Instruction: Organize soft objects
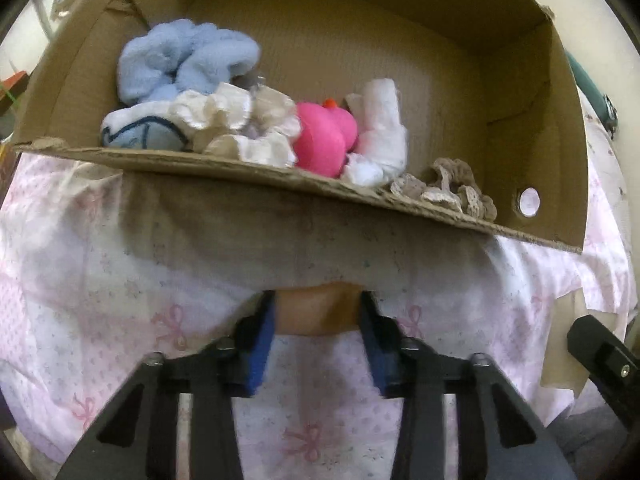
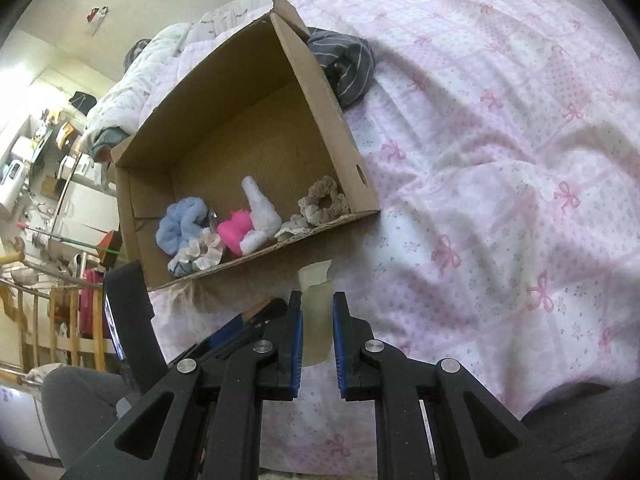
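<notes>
- The left claw (image 1: 318,316) is closed on the near flap of the cardboard box (image 1: 520,60); a tan piece of that flap shows between its blue pads (image 1: 260,336).
- The box stands open on a bed covered by a pink sheet with bow prints (image 2: 500,160), and the soft things lie along its near wall.
- Farthest left in the box is a fluffy light-blue cloth (image 1: 188,58), bunched up and resting on a white and blue piece with dark piping (image 1: 140,130).
- Just right of those sits a cream ruffled scrunchie (image 1: 240,124), touching the blue pile.
- Next is a bright pink plush toy (image 1: 326,136) with a small orange tip on top, pressed between the scrunchie and a white rolled cloth (image 1: 382,128).
- The white cloth leans upright against the pink toy.
- Toward the right corner lies a beige lace scrunchie (image 1: 452,188), a little apart from the rest and near a round hole in the box's side wall.
- Outside the box, beside its far right wall, a grey striped cloth (image 2: 348,64) lies crumpled on the bed.
- The right claw (image 2: 316,320) grips a pale, translucent soft piece (image 2: 316,308) between its pads, held above the sheet just in front of the box's near edge.
</notes>
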`<state>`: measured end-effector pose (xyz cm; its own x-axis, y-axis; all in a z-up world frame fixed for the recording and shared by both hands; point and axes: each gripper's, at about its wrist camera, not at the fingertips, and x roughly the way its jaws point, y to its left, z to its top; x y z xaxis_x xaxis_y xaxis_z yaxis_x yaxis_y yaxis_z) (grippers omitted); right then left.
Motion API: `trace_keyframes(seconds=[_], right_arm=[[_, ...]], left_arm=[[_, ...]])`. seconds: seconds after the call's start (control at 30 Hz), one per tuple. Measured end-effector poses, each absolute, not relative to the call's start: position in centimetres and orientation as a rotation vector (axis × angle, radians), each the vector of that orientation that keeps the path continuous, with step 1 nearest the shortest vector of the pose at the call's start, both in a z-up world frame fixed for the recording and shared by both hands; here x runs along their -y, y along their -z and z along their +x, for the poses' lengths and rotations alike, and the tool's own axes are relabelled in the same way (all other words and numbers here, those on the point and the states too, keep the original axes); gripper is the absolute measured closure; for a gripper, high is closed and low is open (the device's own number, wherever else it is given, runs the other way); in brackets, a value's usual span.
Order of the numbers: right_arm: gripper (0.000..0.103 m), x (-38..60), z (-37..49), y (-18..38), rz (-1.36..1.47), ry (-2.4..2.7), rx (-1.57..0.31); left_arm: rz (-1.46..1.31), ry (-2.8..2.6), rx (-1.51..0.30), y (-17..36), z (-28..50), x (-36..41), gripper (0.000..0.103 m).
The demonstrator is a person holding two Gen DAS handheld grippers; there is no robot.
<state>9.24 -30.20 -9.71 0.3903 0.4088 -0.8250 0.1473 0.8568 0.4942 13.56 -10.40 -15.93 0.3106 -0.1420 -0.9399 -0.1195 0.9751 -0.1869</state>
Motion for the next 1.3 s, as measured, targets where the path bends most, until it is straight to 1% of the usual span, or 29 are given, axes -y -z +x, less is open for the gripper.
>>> trace_keyframes(seconds=[0.03,0.07,0.23,0.53,0.7,0.73,0.97,1.07,1.3], right_arm=[[0.088,30.2,9.3,9.8,0.551,-0.179,-1.175],[0.088,30.3,9.3,9.8,0.555,-0.180,-1.174],[0.088,30.5,9.4,9.4,0.574,-0.172,-1.151],[0.088,30.0,9.8,8.8,0.595,-0.188,-1.119],[0.088,30.4,9.5,8.9,0.626,-0.186,-1.118],[0.088,30.3,9.6,8.9,0.627,-0.187,-1.120],[0.088,28.6,9.7,8.4,0.554,-0.202,-1.106],[0.088,28.1,9.6,8.0,0.515,-0.211,-1.094],[0.088,27.9,9.8,5.9,0.487,-0.261,-1.053]], left_arm=[[-0.254,0.022,-1.263,15.9,13.6,10.1,0.089],[-0.285,0.050,-1.278,16.0,13.6,9.9,0.096],[-0.257,0.069,-1.272,14.8,13.2,9.4,0.096],[-0.229,0.022,-1.286,12.9,12.7,5.8,0.096],[-0.206,-0.018,-1.261,11.3,11.1,5.0,0.096],[-0.206,-0.022,-1.256,10.7,10.3,3.8,0.096],[-0.198,-0.048,-1.205,8.1,8.9,2.1,0.096],[-0.198,-0.053,-1.167,5.7,8.5,0.7,0.096],[-0.136,-0.051,-1.106,2.0,10.0,1.4,0.096]])
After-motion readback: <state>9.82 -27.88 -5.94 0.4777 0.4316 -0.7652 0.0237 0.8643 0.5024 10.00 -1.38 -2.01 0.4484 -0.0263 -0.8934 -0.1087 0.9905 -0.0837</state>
